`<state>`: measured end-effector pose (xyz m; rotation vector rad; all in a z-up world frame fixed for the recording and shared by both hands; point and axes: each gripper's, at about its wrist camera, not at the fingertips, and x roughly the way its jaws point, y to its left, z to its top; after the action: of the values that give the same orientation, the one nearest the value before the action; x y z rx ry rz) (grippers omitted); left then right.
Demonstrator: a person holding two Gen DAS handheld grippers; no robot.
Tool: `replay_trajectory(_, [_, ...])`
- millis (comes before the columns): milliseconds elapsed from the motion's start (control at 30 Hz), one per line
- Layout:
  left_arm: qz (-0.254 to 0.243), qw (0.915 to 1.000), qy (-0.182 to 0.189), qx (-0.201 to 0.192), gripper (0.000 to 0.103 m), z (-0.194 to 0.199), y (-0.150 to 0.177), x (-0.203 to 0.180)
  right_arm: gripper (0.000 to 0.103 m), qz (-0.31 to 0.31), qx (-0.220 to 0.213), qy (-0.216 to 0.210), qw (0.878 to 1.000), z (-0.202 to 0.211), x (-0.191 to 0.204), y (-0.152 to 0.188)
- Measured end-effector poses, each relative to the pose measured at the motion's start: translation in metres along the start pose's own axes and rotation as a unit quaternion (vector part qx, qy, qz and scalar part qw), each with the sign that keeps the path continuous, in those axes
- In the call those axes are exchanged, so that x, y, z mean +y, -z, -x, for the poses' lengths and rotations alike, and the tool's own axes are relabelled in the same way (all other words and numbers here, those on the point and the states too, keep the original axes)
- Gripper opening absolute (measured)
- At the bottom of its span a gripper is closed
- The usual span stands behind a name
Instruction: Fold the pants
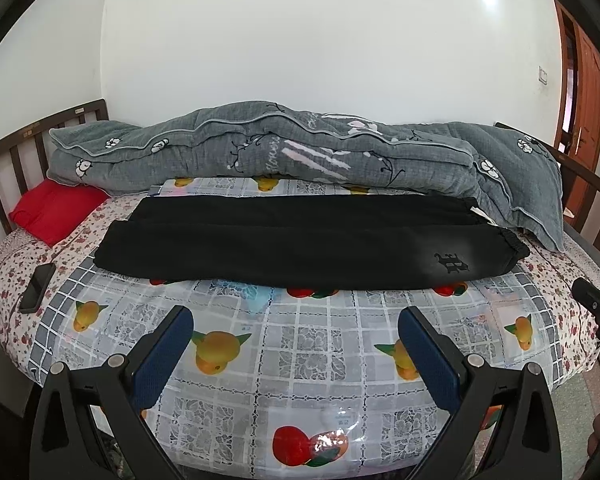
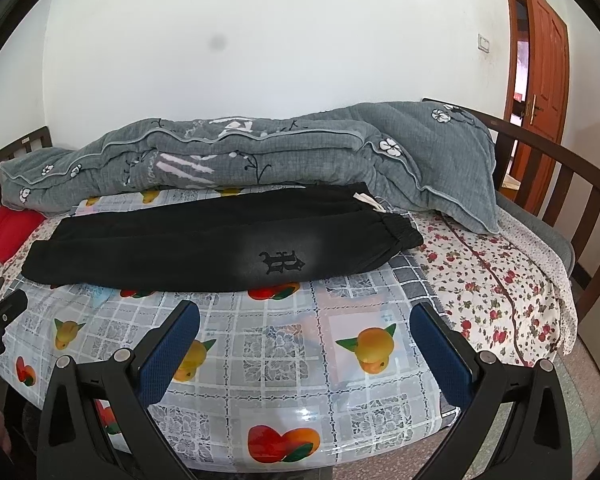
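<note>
The black pants (image 1: 300,244) lie flat across the bed (image 1: 556,280), on the fruit-print plastic cover (image 1: 300,344), already doubled lengthwise so one leg lies over the other. Their cuffs point left, toward the red pillow (image 1: 56,210); their elastic waistband (image 2: 400,230) sits at the right end, with a dark emblem (image 2: 281,262) just left of it.

The cloth looks soft, thick and limp, likely a fleece knit: light to lift, but it will sag and drag rather than hold a shape. Judging by the glossy cover beneath, it should slide easily, so a pull may shift the whole garment. The best holds are probably the cuff end and the waistband, pinching both layers together at the near edge.

The left tool (image 1: 296,320) hovers short of the pants, its blue pads (image 1: 162,356) spread wide and holding nothing. The right tool (image 2: 306,316) does the same nearer the waistband, wide and empty.

Left of the pants a dark phone (image 1: 38,286) rests on the floral sheet (image 2: 496,300). Behind the pants a grey quilt (image 1: 292,152) is bunched along the white wall (image 1: 300,32). Right of the pants, past the wooden bed rail (image 2: 556,168), a brown door (image 2: 544,76) stands open.
</note>
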<state>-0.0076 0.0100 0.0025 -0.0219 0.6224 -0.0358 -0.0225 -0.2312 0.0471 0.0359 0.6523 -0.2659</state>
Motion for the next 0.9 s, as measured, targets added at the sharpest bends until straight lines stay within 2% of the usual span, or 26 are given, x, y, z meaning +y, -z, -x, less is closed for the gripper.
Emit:
replay_trajectory(733, [-0.009, 0.9999, -0.005, -0.004, 0.103, 0.012, -0.007, -0.003, 0.103, 0.003, -0.002, -0.009, 1.0, 0.007, -0.004, -0.001])
replay_trajectory(900, [-0.018, 0.9998, -0.004, -0.007, 0.103, 0.016, -0.007, -0.007, 0.103, 0.022, -0.01, -0.019, 1.0, 0.011, -0.006, 0.0])
